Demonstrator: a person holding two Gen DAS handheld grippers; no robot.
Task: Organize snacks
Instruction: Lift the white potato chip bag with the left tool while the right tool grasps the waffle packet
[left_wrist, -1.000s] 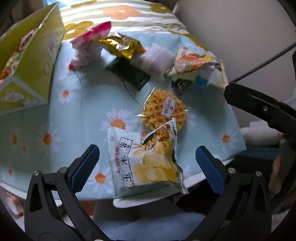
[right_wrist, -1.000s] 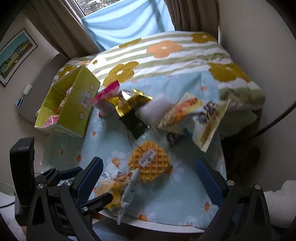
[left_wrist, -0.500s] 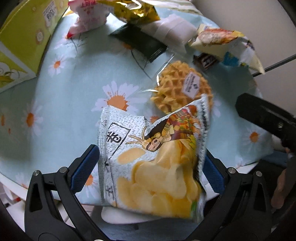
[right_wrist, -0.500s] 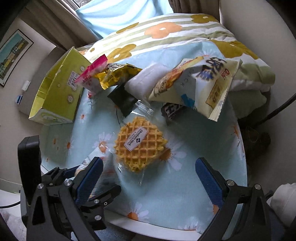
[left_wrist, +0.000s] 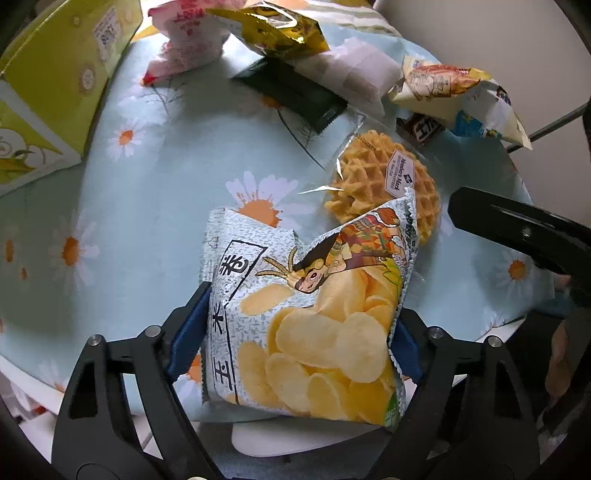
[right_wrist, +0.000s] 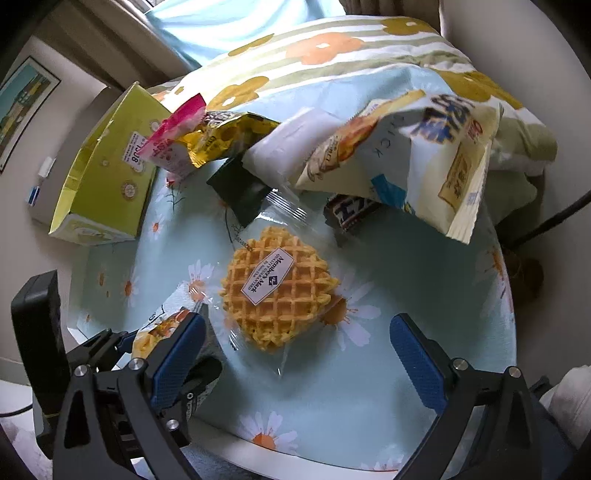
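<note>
My left gripper (left_wrist: 295, 325) is shut on a white-and-yellow chip bag (left_wrist: 310, 317) at the table's near edge; both blue pads press its sides. The bag also shows in the right wrist view (right_wrist: 166, 325). A wrapped waffle (left_wrist: 384, 184) lies just beyond it, and it sits ahead of my right gripper (right_wrist: 295, 343), which is open and empty above the table (right_wrist: 369, 387). A yellow-green box (left_wrist: 55, 96) stands open at the far left (right_wrist: 107, 177).
At the back lie a pink packet (left_wrist: 184, 40), a gold packet (left_wrist: 273, 29), a dark green sachet (left_wrist: 291, 92), a white packet (left_wrist: 351, 70), a large cream chip bag (right_wrist: 406, 155) and a small chocolate bar (right_wrist: 351, 214). A striped flowered cushion (right_wrist: 332, 55) is behind the table.
My left gripper has moved forward around the chip bag and shut on it. My right gripper has come down and closer to the waffle, still open.
</note>
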